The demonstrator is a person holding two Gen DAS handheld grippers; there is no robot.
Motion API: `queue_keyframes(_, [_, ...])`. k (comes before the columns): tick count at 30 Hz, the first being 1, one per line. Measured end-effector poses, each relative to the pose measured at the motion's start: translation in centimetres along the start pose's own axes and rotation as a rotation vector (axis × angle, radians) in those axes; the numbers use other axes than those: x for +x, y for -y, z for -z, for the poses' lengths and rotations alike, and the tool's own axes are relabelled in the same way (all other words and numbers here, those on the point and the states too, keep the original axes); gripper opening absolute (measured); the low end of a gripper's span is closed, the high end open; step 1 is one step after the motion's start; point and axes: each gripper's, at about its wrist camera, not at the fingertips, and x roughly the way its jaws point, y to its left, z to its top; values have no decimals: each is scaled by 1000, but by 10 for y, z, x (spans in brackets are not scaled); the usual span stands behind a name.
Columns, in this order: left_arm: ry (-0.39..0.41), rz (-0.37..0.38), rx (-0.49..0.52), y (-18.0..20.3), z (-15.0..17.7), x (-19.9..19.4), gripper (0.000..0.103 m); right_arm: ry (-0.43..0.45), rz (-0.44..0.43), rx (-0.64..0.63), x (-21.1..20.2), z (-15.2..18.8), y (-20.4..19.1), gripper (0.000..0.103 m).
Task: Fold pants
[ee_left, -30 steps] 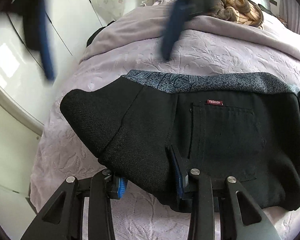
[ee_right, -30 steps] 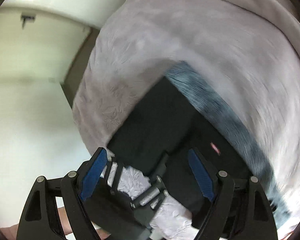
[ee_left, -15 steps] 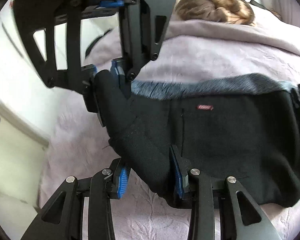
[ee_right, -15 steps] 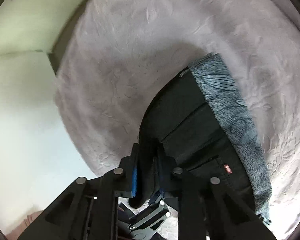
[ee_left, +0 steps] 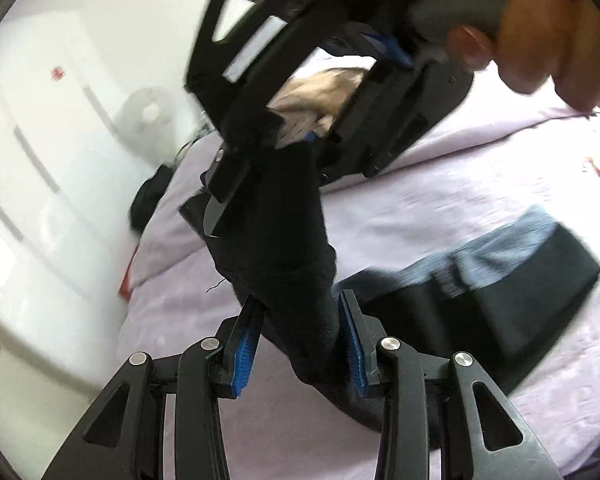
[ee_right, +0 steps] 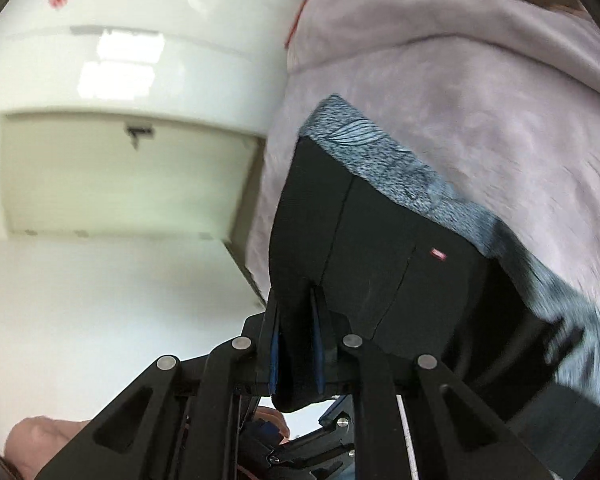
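Two grippers hold one pair of black pants (ee_left: 292, 248) above a lilac bedspread (ee_left: 440, 184). Left gripper (ee_left: 298, 334) clamps a bunched fold; right gripper (ee_right: 296, 344), higher, pinches another edge, while the grey waistband (ee_right: 380, 160) trails on the bedspread.

Pants (ee_left: 500, 300) far end blurred — hand (ee_left: 540, 28) cut by edge.

Bright, even daylight; glare patches on the white wardrobe (ee_right: 120, 60). Strong motion blur in both views. Fisheye bending and dark vignette at edges.
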Motion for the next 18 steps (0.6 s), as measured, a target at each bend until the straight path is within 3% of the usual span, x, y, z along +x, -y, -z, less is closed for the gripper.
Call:
queue_keyframes(4, [33,64,96,50,-25,-14,39,141,-77,43,-64,49,33,15])
queue_keyframes(10, [31,174,258,142,-42,-18,39,330,-190,164,-135,132,119,15])
queue_keyframes(18, [-60,268,451,259,-24,10,39,443,-210,355,-164,217,251,15])
